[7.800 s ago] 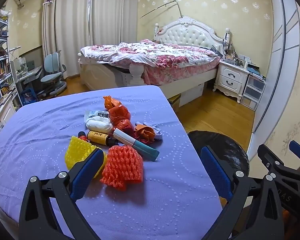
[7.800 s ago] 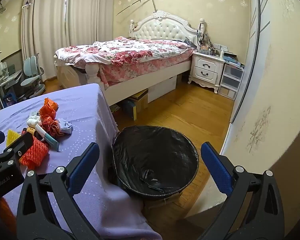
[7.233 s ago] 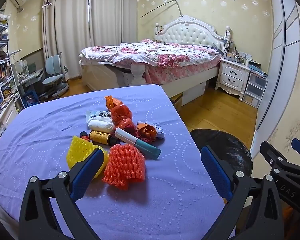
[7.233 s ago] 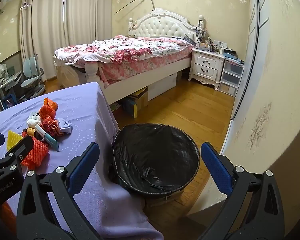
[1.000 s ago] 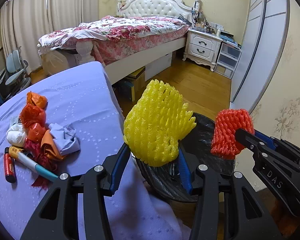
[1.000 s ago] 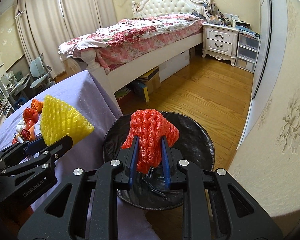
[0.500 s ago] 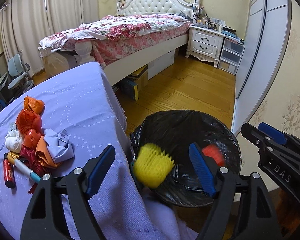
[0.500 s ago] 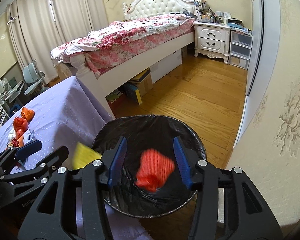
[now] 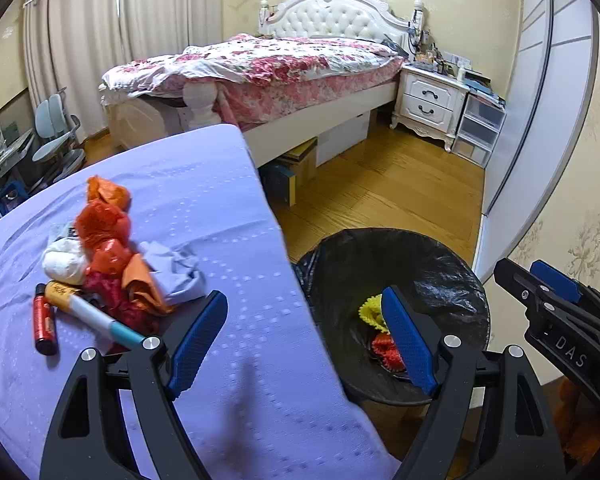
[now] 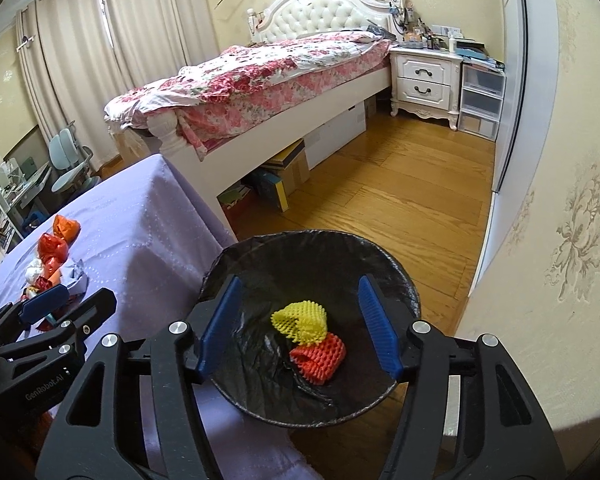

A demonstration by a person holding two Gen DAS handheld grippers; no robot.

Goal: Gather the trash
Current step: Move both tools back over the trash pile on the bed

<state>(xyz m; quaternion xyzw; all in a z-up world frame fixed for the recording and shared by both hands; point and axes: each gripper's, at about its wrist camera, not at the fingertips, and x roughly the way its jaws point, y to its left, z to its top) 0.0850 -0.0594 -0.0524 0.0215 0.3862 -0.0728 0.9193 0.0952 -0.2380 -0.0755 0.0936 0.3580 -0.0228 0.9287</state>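
Lying netted in the black-lined bin (image 10: 404, 280): yellow foam sleeve (image 10: 300, 320), red foam sleeve (image 10: 320, 356); "GenRobot.AI" left gripper (image 9: 304, 344) and "DAS" right gripper (image 10: 300, 326) both gaping, right just opening, holding nothing

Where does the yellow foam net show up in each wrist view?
Left wrist view: the yellow foam net sits low and right of centre, inside the bin, partly hidden behind the left gripper's right finger.
Right wrist view: the net lies near the bottom centre, fully visible between the right gripper's fingers.
Shared landmark: the black-lined trash bin, with the red foam net beside the yellow one.
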